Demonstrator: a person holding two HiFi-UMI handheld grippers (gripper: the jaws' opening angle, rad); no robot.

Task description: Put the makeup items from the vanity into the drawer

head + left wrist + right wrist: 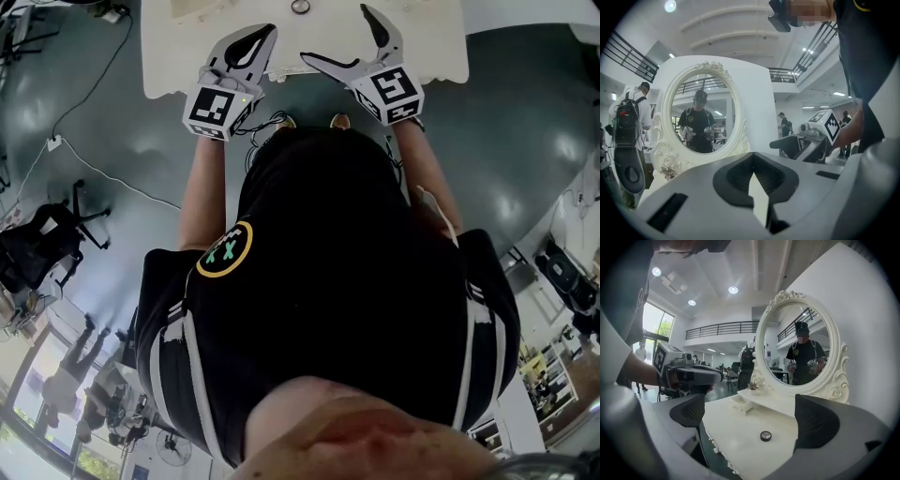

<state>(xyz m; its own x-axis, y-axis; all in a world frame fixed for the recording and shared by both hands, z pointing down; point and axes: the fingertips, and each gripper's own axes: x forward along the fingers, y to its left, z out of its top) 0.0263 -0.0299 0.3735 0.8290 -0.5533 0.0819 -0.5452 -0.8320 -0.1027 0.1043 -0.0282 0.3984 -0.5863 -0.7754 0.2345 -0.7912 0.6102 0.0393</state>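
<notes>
**Compact lies in the open before the mirror**

The smooth white tabletop (736, 446) runs out from the mirror (797, 345) to a scalloped front edge. The mirror is an oval in glossy carved scrolls and roses. Facing it, the right tool (752, 416) gapes wide and empty, and the left tool (753, 161) has its ribbed pads closed on nothing. A small boxy drawer (742, 403) sits left of the mirror's foot, its inside unseen. A round dark compact (765, 436) lies flat before the mirror, with bare surface all round.

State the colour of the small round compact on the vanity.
The compact is black, with greyish pans inside; the right gripper view shows it best.
</notes>
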